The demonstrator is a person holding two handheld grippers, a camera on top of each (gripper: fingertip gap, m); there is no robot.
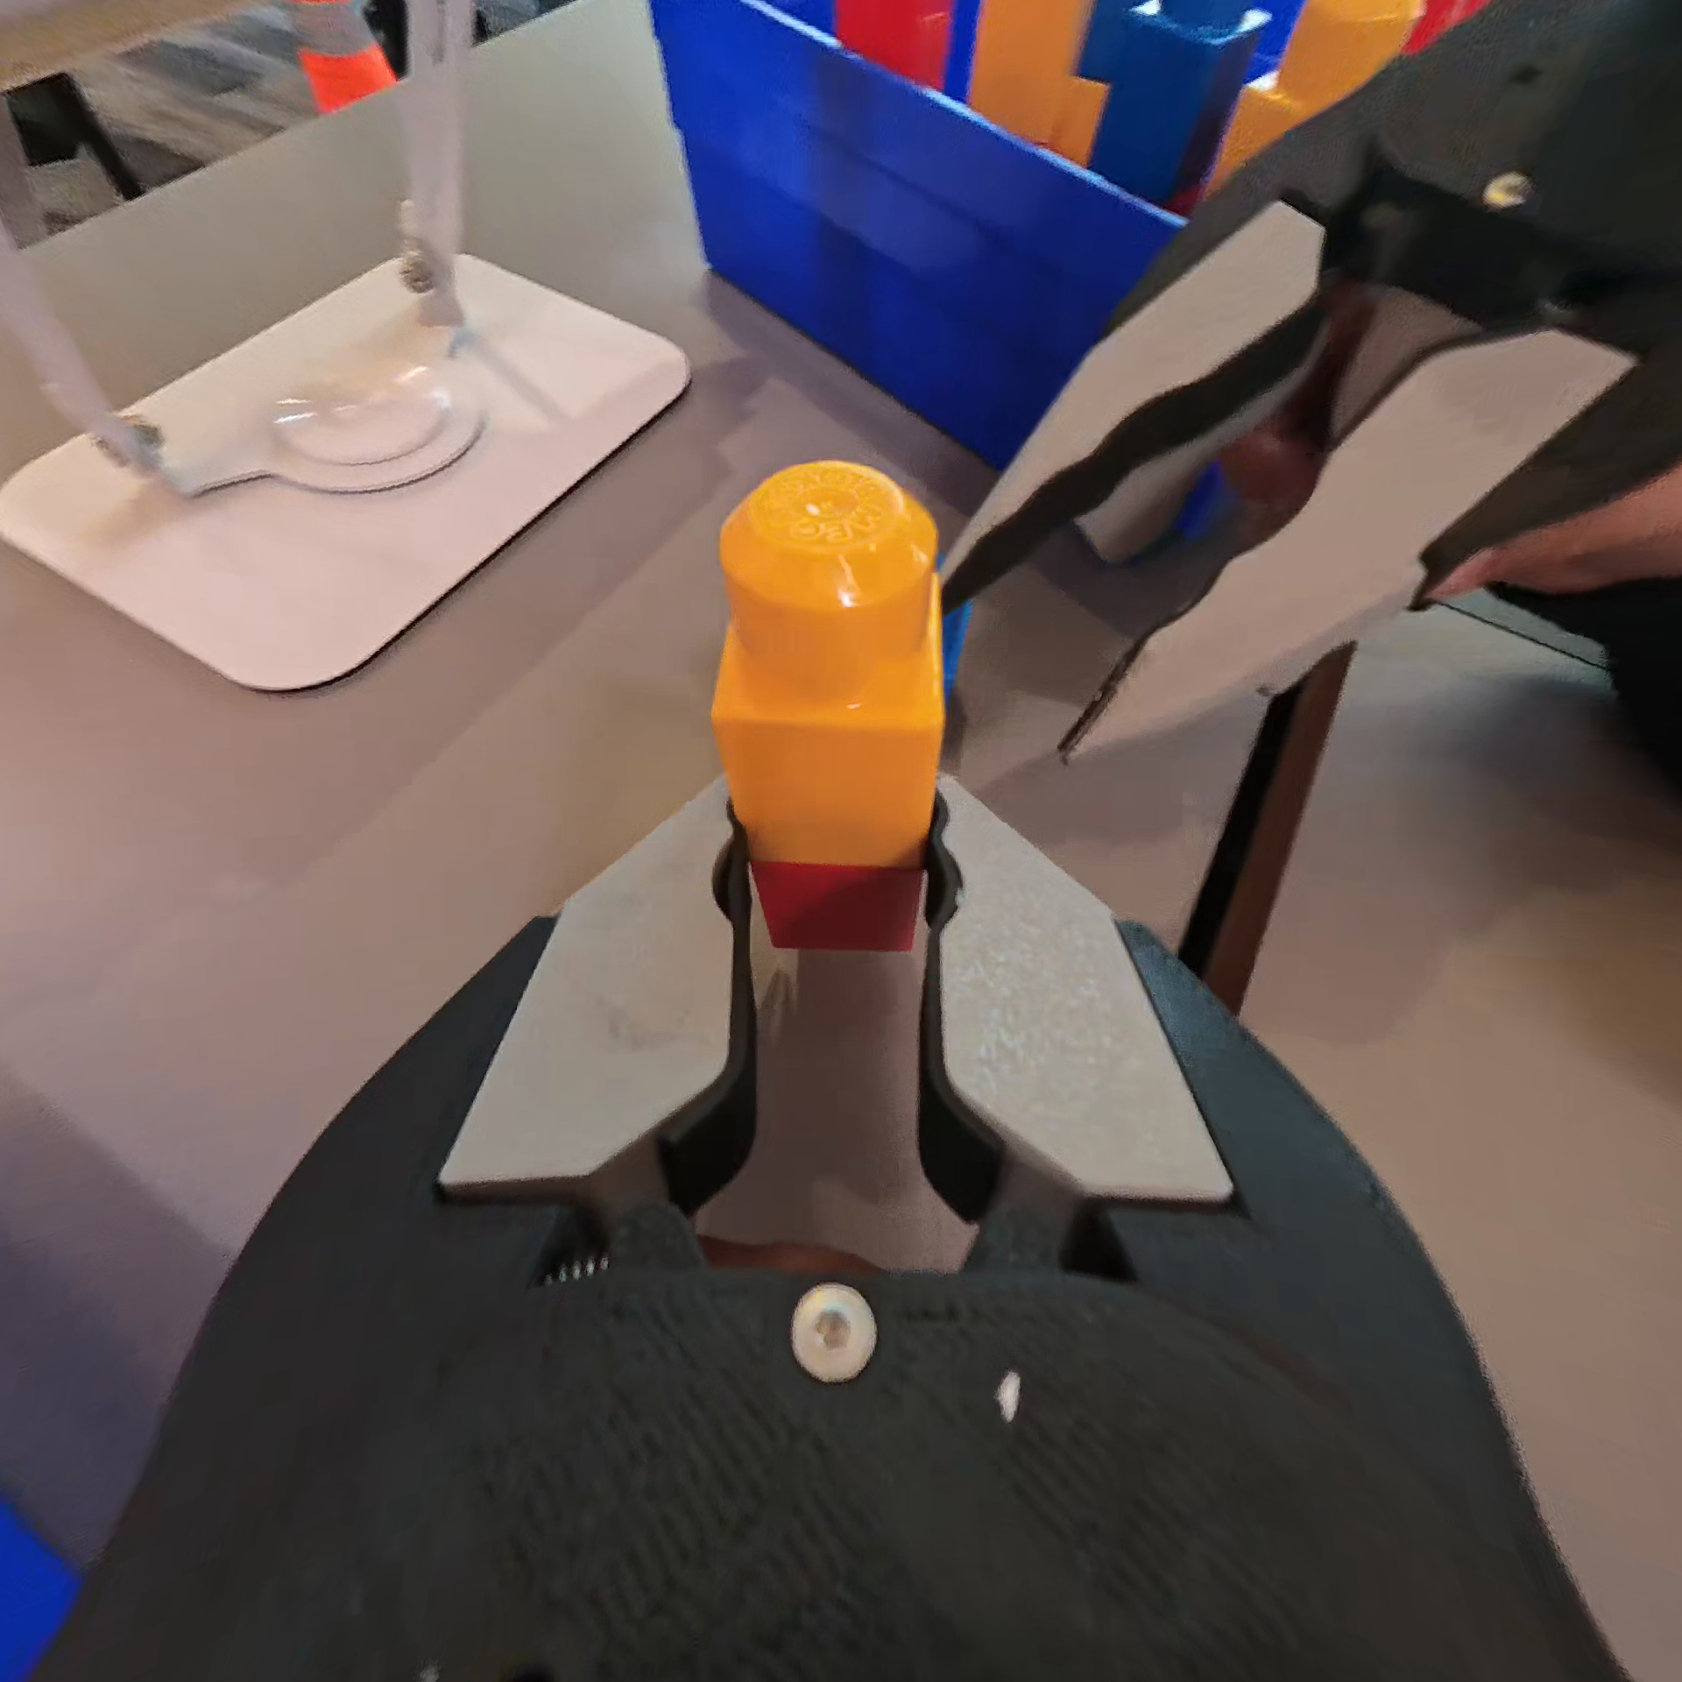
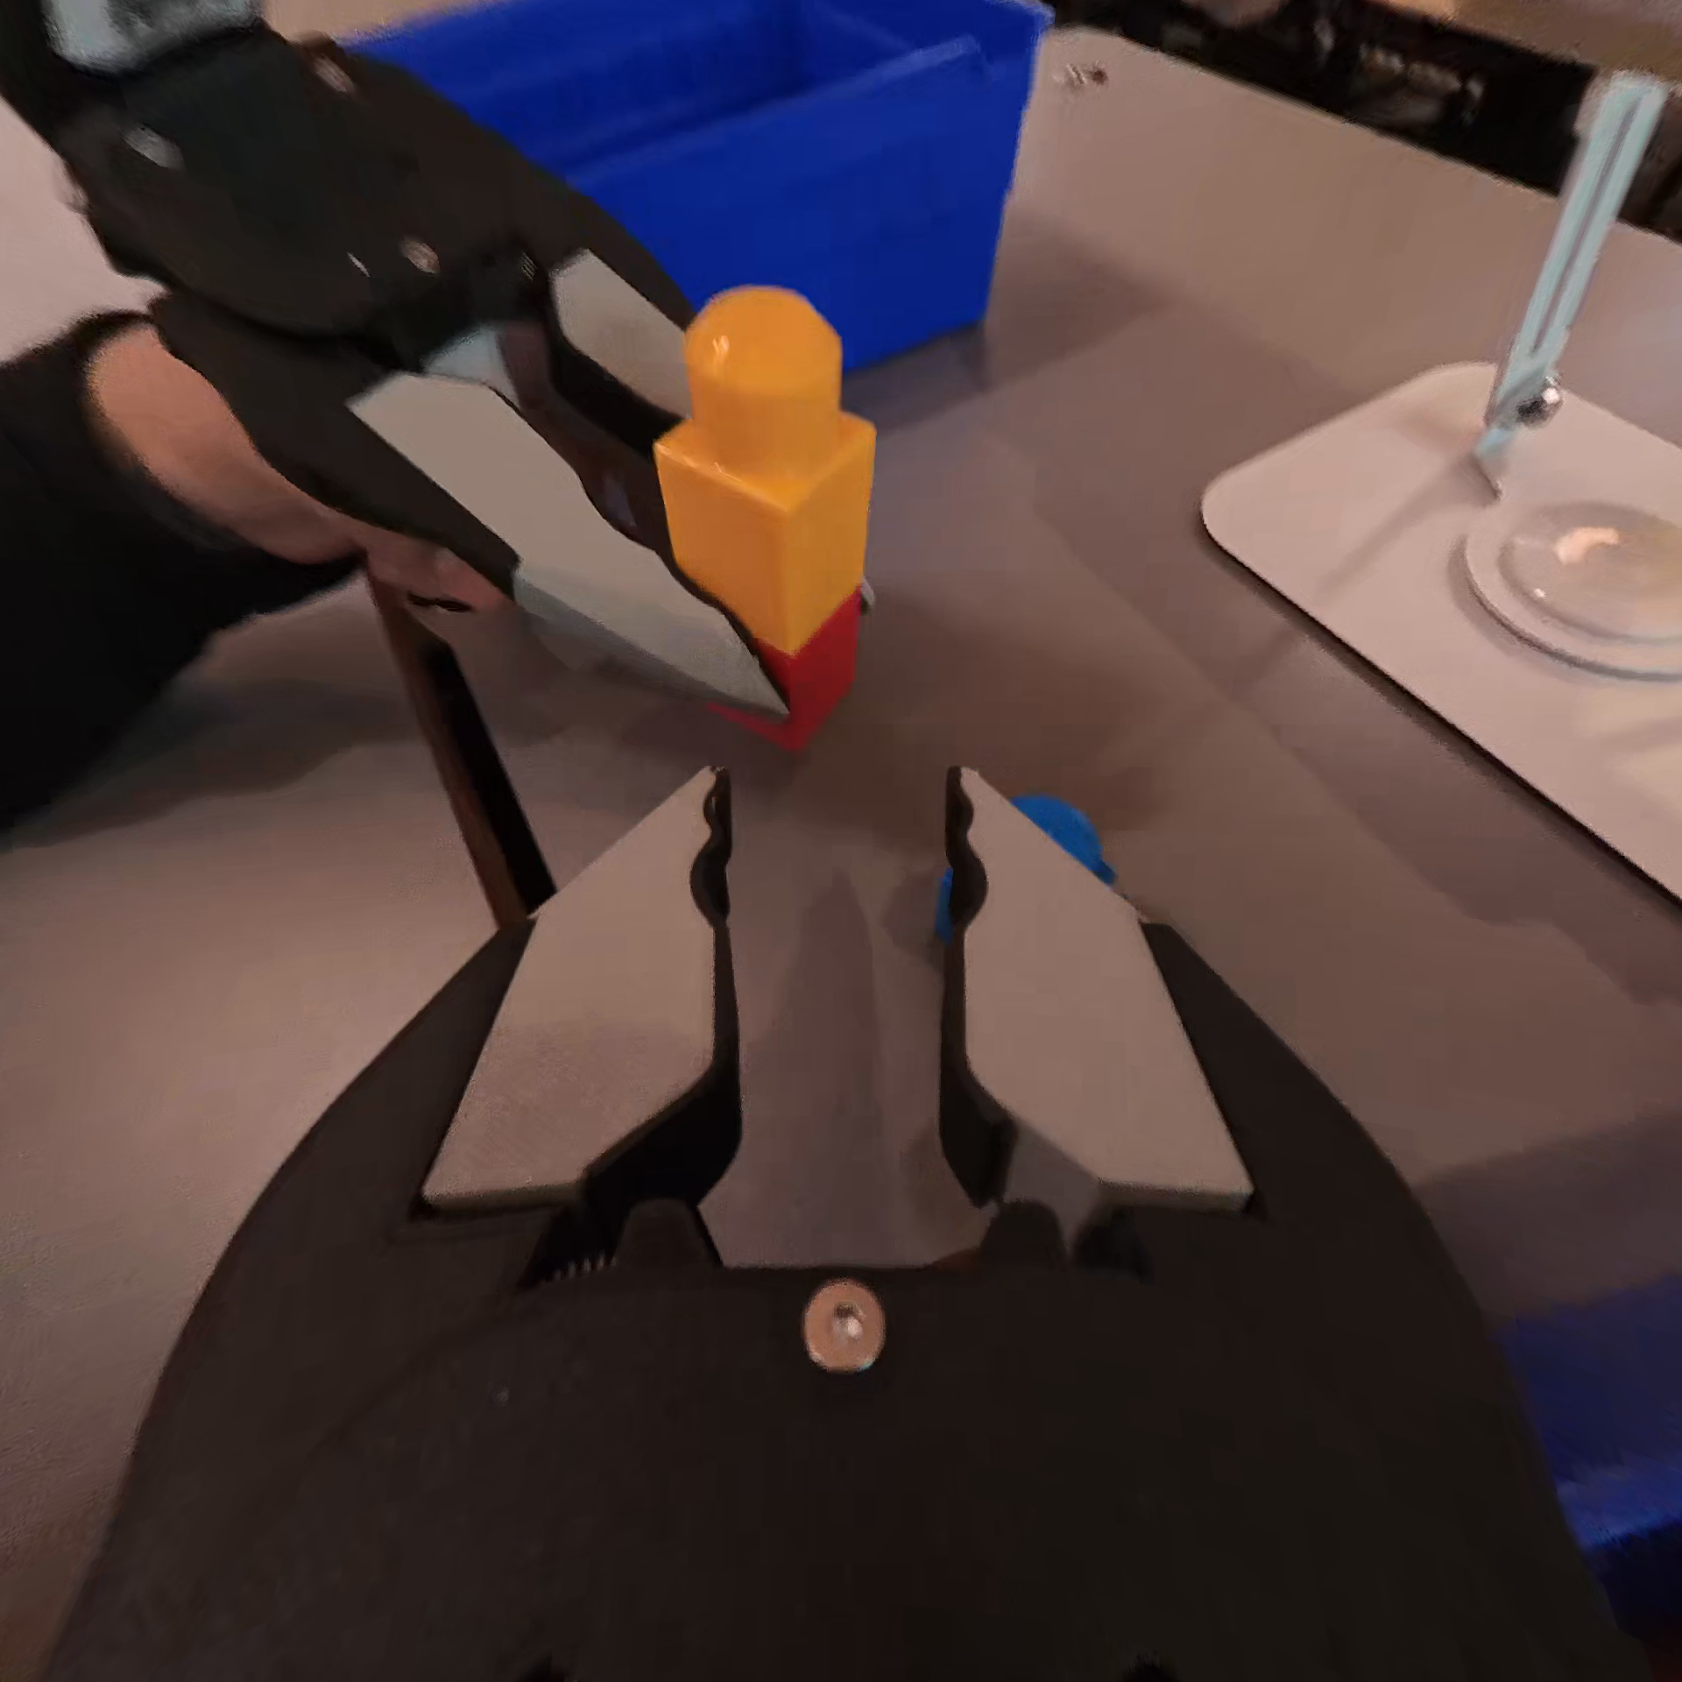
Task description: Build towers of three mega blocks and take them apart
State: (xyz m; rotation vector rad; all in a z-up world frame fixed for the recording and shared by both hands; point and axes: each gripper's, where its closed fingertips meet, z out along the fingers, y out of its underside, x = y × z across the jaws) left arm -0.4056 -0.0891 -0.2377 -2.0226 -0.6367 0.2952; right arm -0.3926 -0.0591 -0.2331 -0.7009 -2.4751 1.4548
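Note:
My left gripper [image 1: 833, 846] is shut on a two-block stack, an orange block [image 1: 824, 728] on top of a red block [image 1: 837, 906]. The fingers grip where the two meet. In the right wrist view the stack leans slightly, orange block [image 2: 765, 519] over red block [image 2: 815, 673], low over the grey table [image 2: 1138, 364], with the left gripper [image 2: 819, 651] reaching in from the left. My right gripper [image 2: 837, 783] is open and empty, just short of the stack. A blue block [image 2: 1065, 837] lies on the table, partly hidden behind its right finger. The right gripper also shows in the left wrist view [image 1: 1010, 673].
A blue bin [image 1: 865, 227] holding orange, blue and red blocks stands behind the stack. Another blue bin [image 2: 774, 164] sits beyond the stack in the right wrist view. A white base plate with a stand [image 1: 319, 546] [image 2: 1365, 546] lies to one side. The table edge [image 2: 455, 728] runs close by. One gripper's finger ends stand about 4 centimeters off the other's.

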